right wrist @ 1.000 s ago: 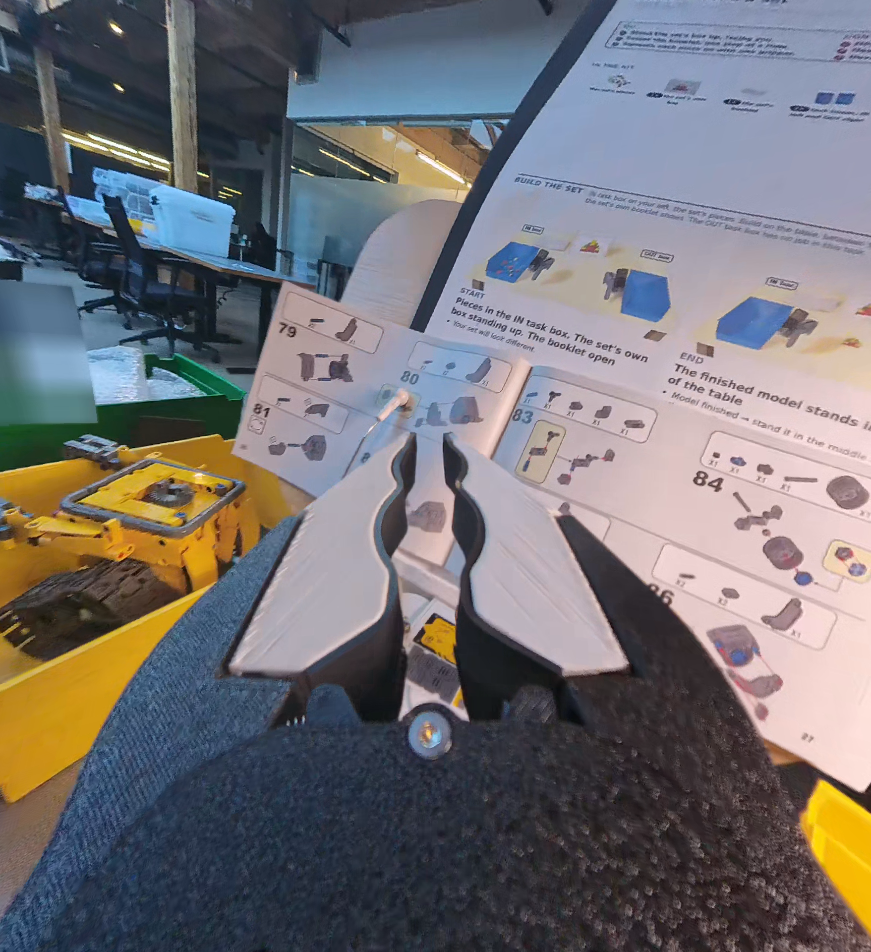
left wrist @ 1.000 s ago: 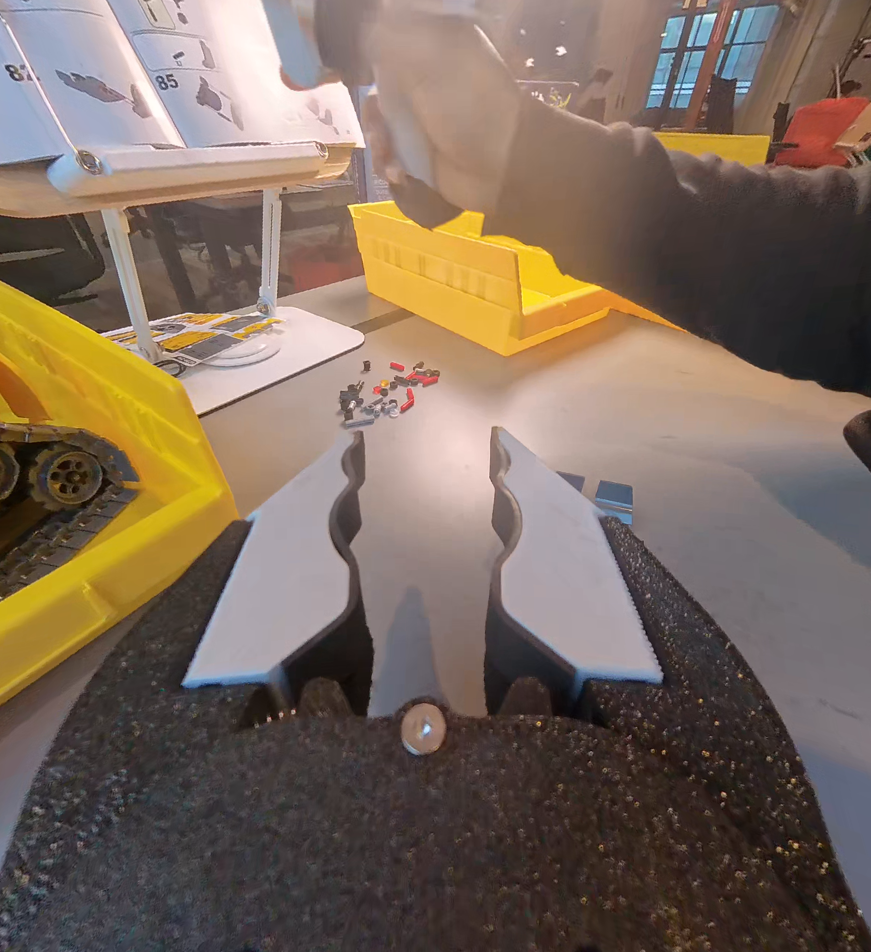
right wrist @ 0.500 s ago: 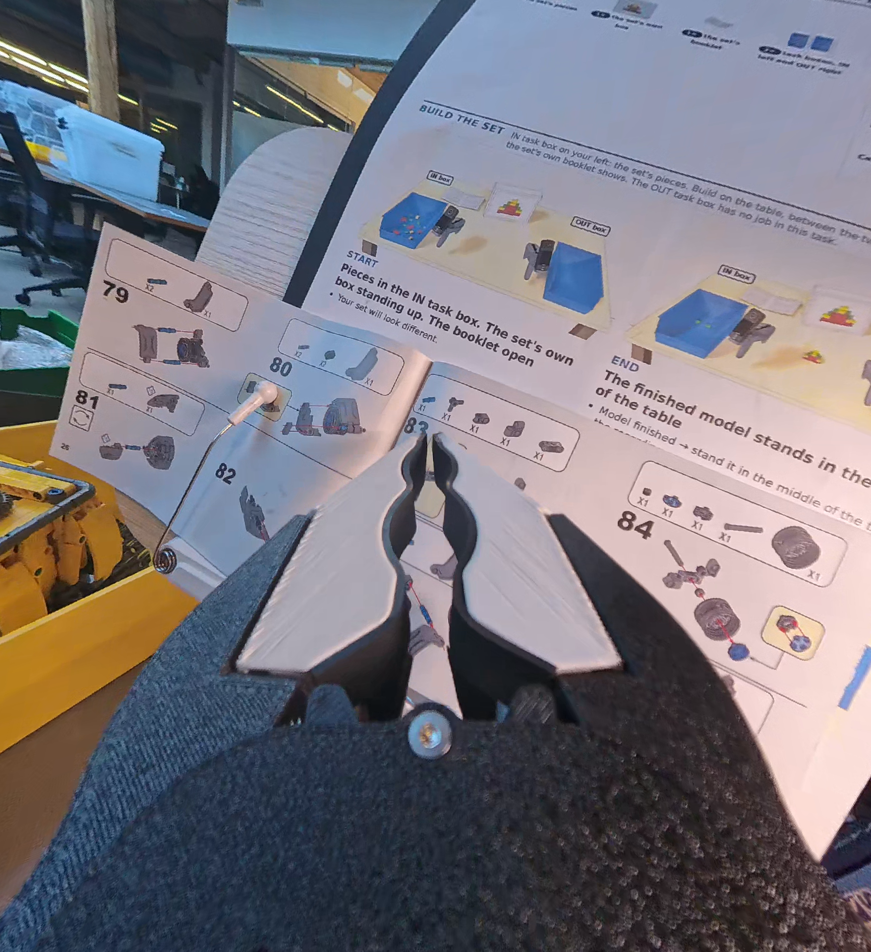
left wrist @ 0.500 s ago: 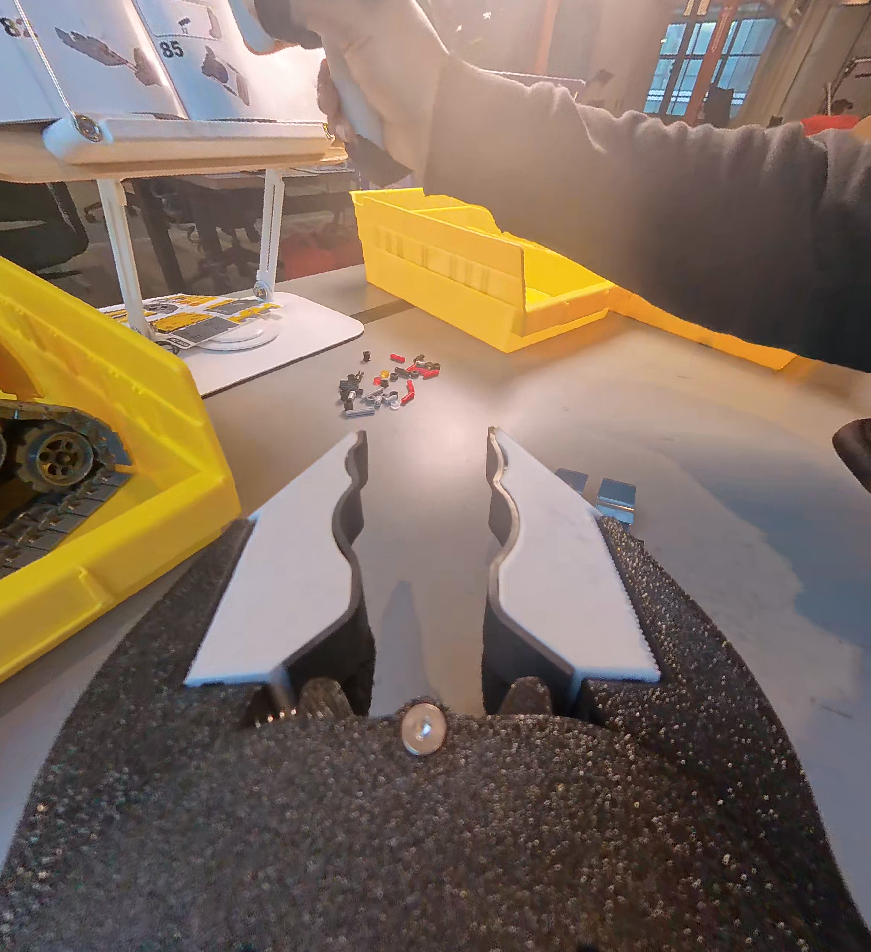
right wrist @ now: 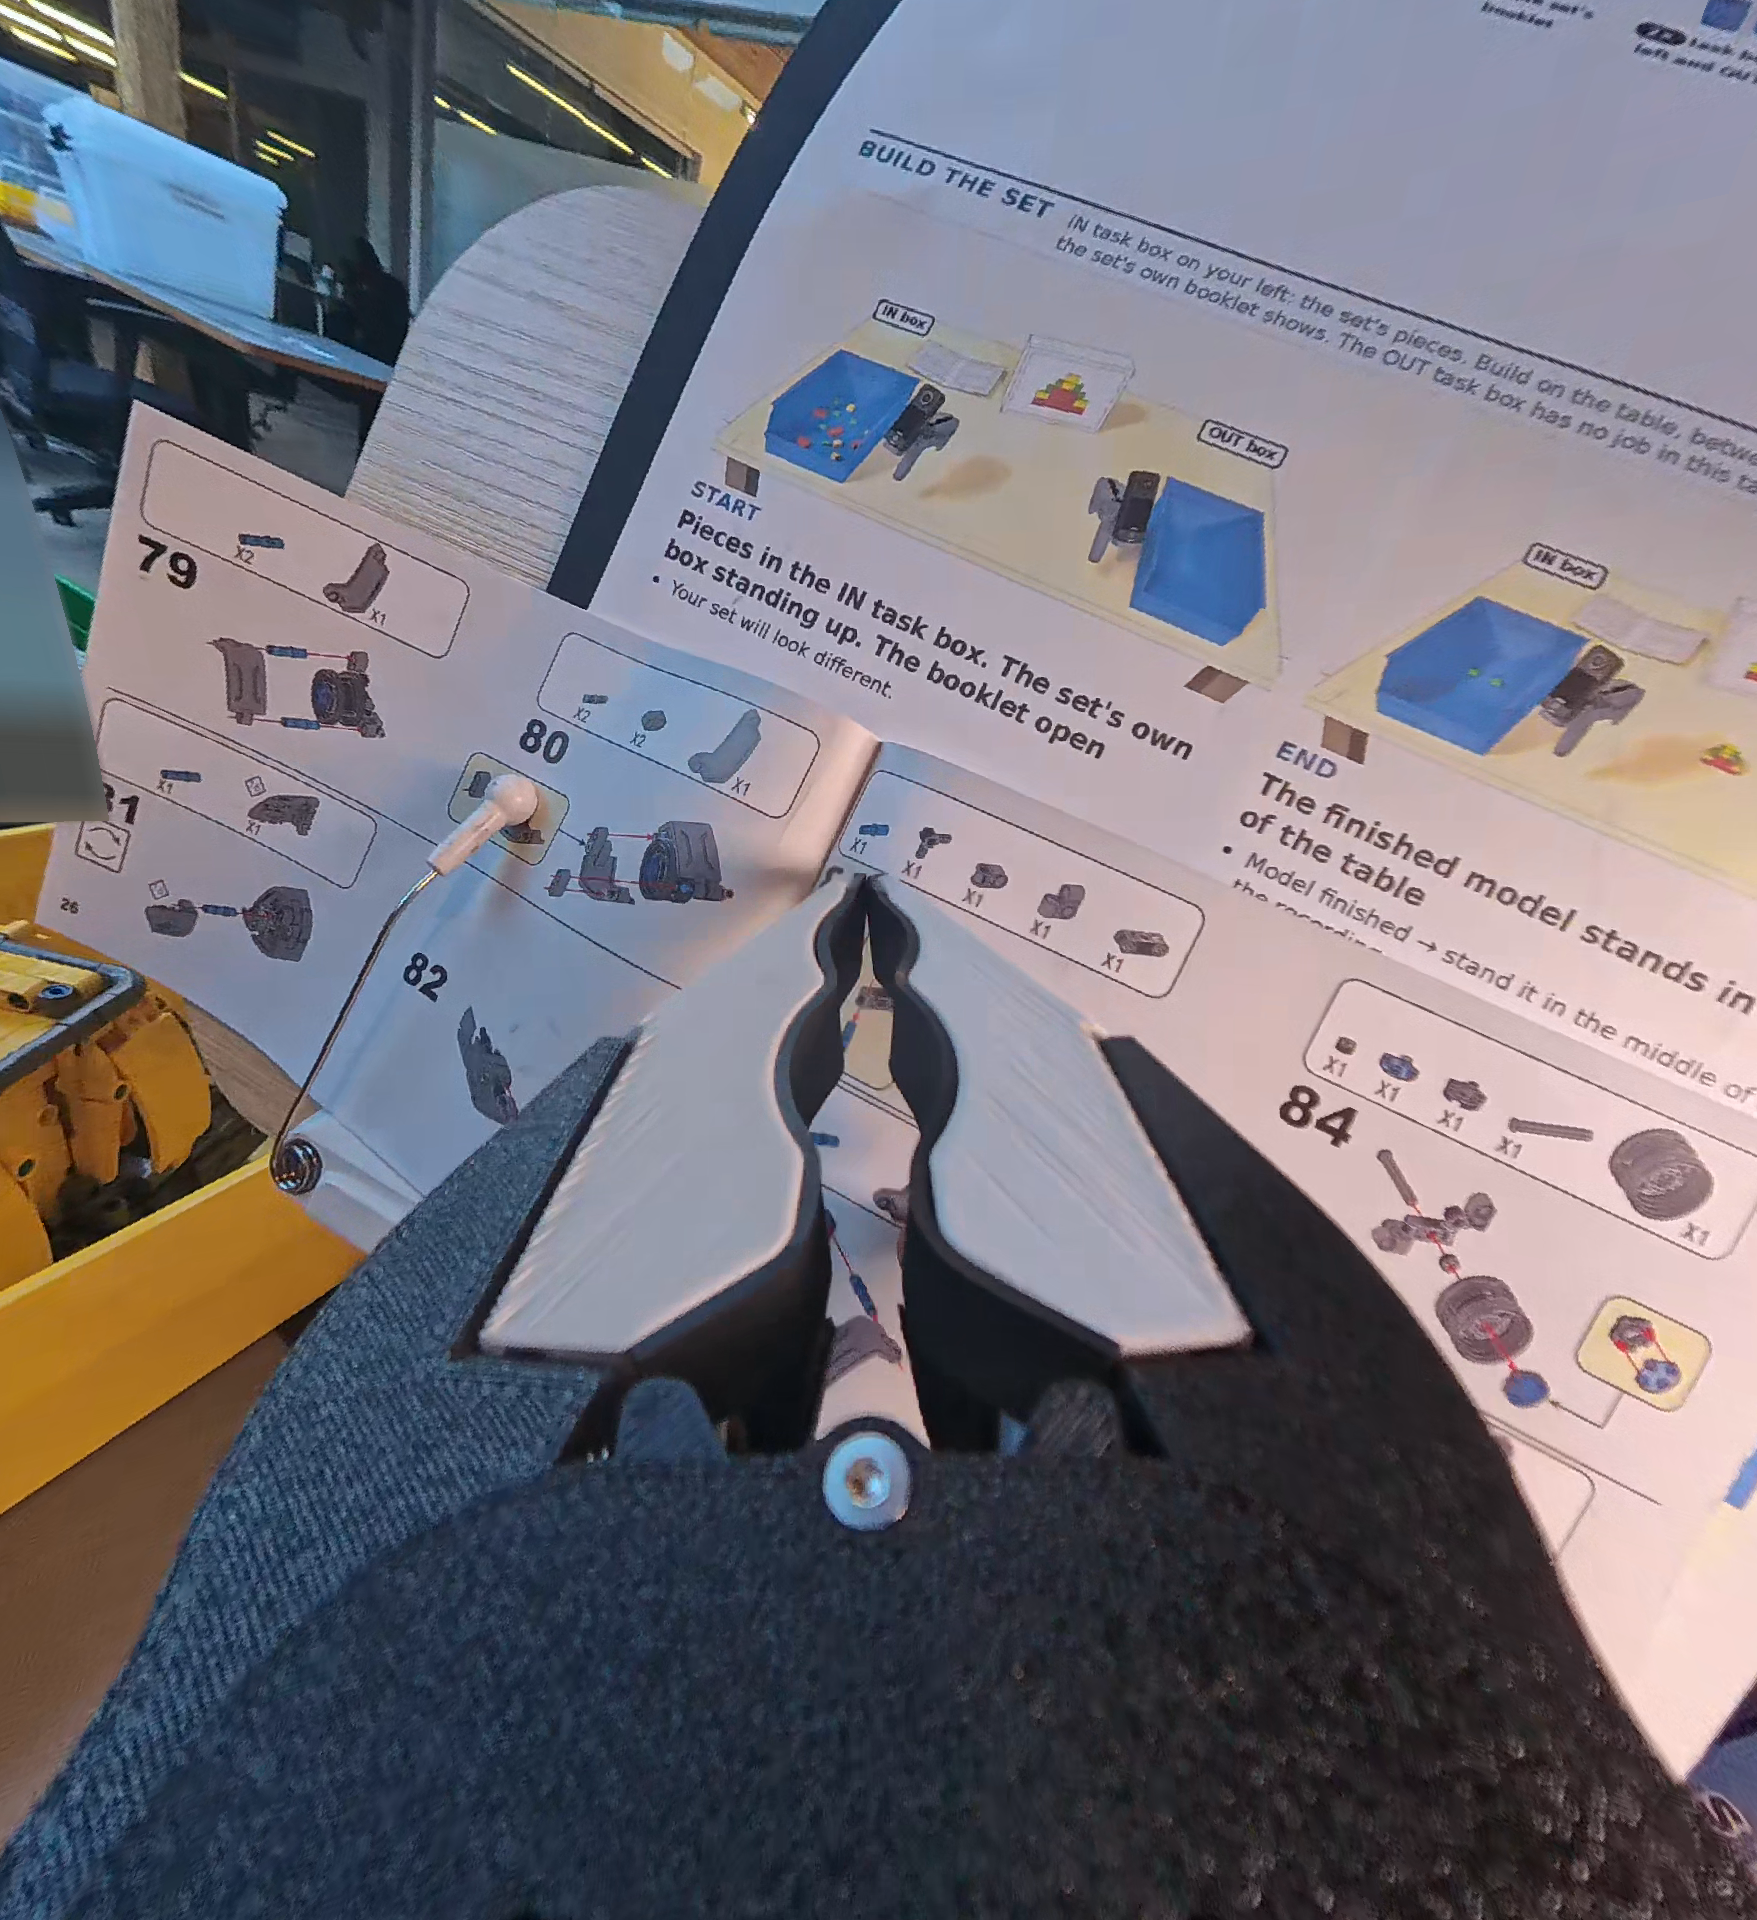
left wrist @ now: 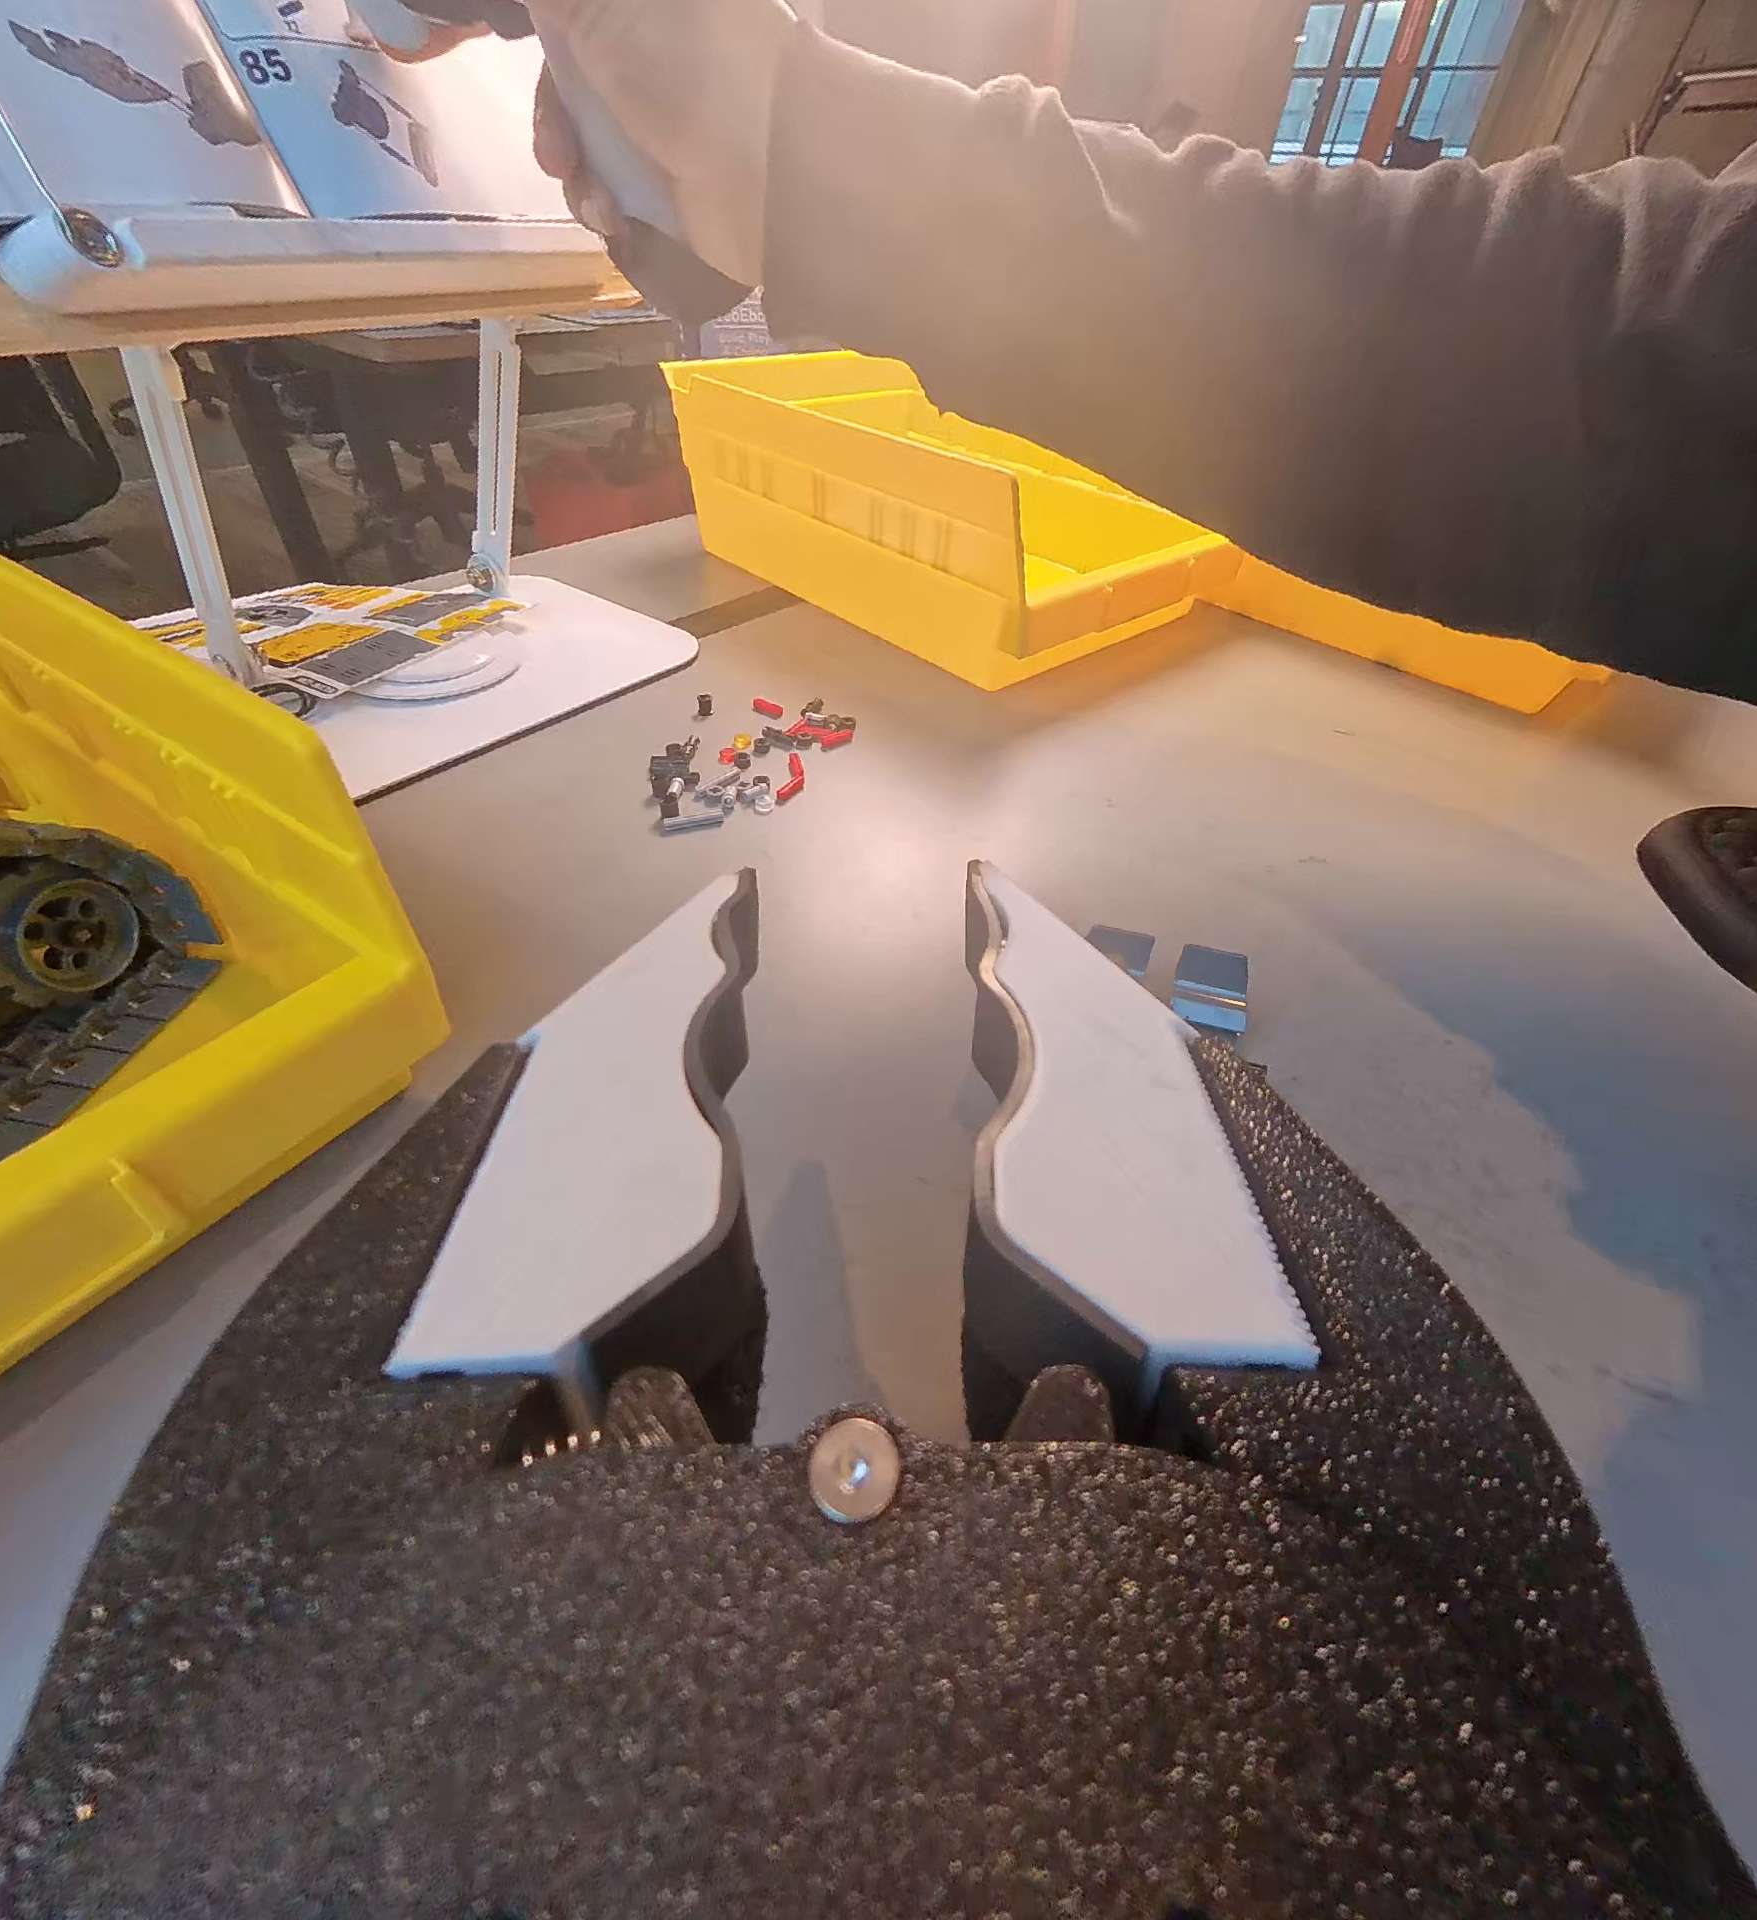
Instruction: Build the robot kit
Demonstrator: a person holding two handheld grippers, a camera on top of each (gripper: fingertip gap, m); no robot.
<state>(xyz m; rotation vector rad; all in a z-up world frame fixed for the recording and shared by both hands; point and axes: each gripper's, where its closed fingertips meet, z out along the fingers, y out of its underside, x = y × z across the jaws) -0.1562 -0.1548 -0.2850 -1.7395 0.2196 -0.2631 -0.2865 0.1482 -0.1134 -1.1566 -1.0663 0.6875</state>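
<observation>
Above the grey counter [left wrist: 1269,831], the left claw [left wrist: 861,883] hovers with its jaws wide apart and empty, the loose small parts [left wrist: 749,764] just beyond its tips. Beyond those parts, the right claw [right wrist: 866,891] has its tips closed together at the centre fold of the open booklet [right wrist: 645,790] on its stand [left wrist: 334,239]; whether paper is pinched cannot be determined.

Small parts [left wrist: 749,764] on table [left wrist: 1269,935] centre; bin with tracked model [left wrist: 53,935] left; second bin [left wrist: 915,520] behind; booklet [left wrist: 230,114] on stand [left wrist: 489,447] behind-left.
</observation>
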